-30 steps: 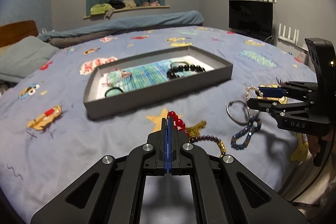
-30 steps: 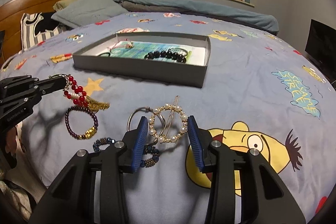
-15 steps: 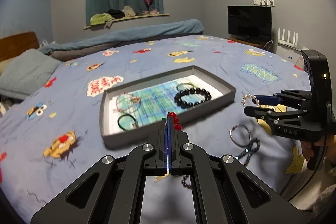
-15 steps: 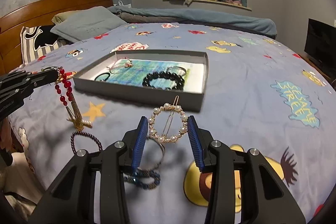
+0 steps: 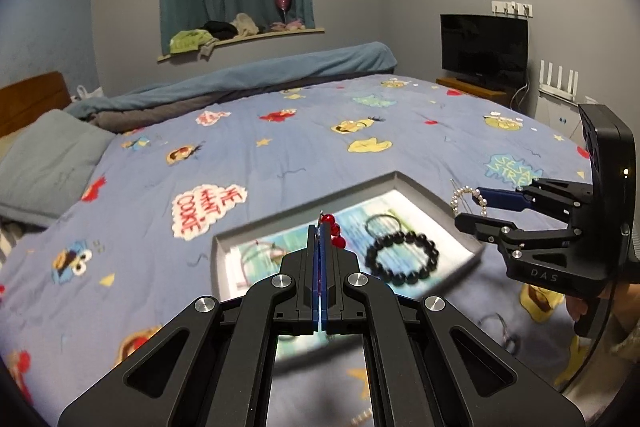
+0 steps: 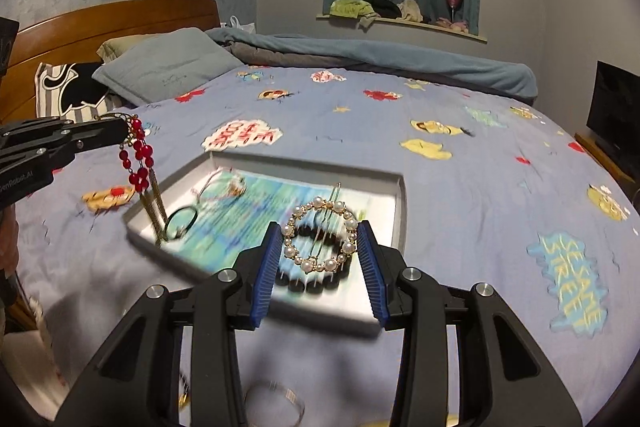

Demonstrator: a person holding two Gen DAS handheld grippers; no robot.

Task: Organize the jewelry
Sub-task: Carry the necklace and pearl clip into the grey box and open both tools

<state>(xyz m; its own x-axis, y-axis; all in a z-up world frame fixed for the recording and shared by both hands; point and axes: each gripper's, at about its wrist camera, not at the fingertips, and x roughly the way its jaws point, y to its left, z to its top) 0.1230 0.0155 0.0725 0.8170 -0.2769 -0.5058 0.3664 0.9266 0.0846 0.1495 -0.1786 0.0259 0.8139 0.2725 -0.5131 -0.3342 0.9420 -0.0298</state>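
A grey tray (image 5: 432, 195) (image 6: 400, 203) lies on the blue cartoon bedspread and holds a black bead bracelet (image 5: 402, 259), a thin ring (image 6: 180, 223) and other small pieces. My left gripper (image 5: 320, 233) (image 6: 128, 129) is shut on a red bead earring (image 6: 138, 157) with gold tassels, which dangles over the tray's left end. My right gripper (image 6: 320, 245) (image 5: 466, 201) is shut on a round pearl hair clip (image 6: 320, 237) (image 5: 468, 197), held above the tray's right part. Both hang in the air over the tray.
A metal ring (image 6: 274, 403) and other blurred jewelry lie on the bedspread below my grippers. A pillow (image 5: 48, 163) and wooden headboard (image 6: 112, 23) are at the left. A rolled blanket (image 5: 248, 83) lies along the far side, with a TV (image 5: 484, 49) at the right.
Both grippers rose off the bedspread and moved forward over the tray, each carrying its piece. The loose bracelets and ring stayed behind below them.
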